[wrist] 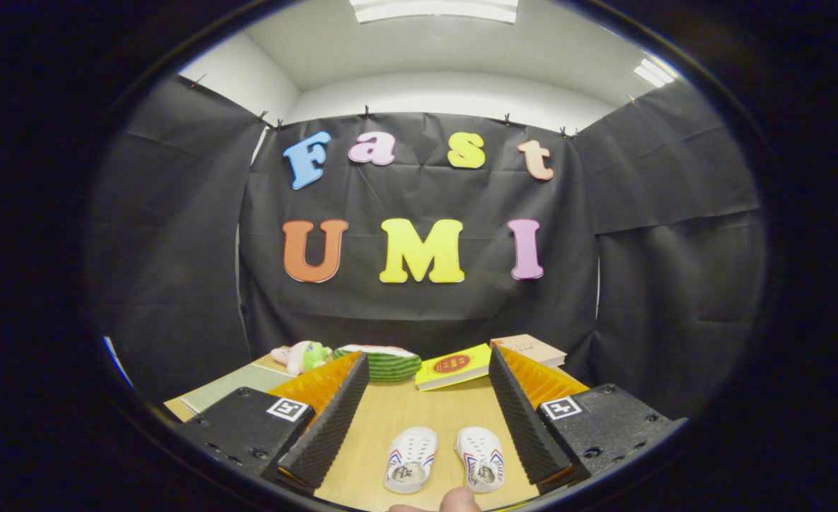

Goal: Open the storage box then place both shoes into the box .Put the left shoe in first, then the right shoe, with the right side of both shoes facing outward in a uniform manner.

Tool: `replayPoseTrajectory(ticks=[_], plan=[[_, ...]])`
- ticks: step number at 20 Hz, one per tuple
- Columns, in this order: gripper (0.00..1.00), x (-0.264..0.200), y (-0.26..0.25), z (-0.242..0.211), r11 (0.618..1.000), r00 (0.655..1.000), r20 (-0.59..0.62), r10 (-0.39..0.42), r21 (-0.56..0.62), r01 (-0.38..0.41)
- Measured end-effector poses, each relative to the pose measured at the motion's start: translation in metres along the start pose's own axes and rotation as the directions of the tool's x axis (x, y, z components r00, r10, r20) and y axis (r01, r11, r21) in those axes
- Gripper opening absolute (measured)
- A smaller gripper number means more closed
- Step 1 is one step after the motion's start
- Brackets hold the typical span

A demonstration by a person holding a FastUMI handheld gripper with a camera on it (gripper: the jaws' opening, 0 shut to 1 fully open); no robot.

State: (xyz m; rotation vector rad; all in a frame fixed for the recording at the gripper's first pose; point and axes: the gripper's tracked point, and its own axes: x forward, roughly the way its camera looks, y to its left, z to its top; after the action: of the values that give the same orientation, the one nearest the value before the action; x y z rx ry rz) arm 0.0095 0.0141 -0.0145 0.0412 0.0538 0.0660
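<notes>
Two small white shoes with red and blue stripes lie side by side on the wooden table (419, 416), toes pointing away from me. The left shoe (411, 459) and the right shoe (480, 457) sit low between my fingers, a small gap apart. My gripper (430, 366) is open, its fingers spread wide on either side of the pair and touching neither shoe. A fingertip of a person's hand (458, 501) shows just below the right shoe.
Beyond the fingers, at the table's far edge, lie a watermelon-slice plush (383, 361), a pink and green plush toy (301, 355), a yellow book (453, 366) and a tan book (533, 348). A grey-green mat (227, 387) lies at the left.
</notes>
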Motion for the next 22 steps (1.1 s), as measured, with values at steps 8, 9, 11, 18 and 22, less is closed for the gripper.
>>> replayPoseTrajectory(ticks=[8, 9, 11, 18, 22], plan=[[1.0, 0.007, 0.015, -0.023, 0.997, 0.995, -0.061, 0.072, 0.031, -0.071], [1.0, 0.009, 0.015, -0.029, 0.995, 0.993, -0.077, 0.089, 0.04, -0.086], [1.0, 0.012, 0.018, -0.04, 0.991, 0.987, -0.107, 0.122, 0.058, -0.116], [1.0, 0.014, 0.061, -0.105, 0.926, 0.88, -0.299, 0.369, 0.201, -0.319], [1.0, 0.01, 0.092, -0.136, 0.864, 0.782, -0.381, 0.494, 0.311, -0.395]])
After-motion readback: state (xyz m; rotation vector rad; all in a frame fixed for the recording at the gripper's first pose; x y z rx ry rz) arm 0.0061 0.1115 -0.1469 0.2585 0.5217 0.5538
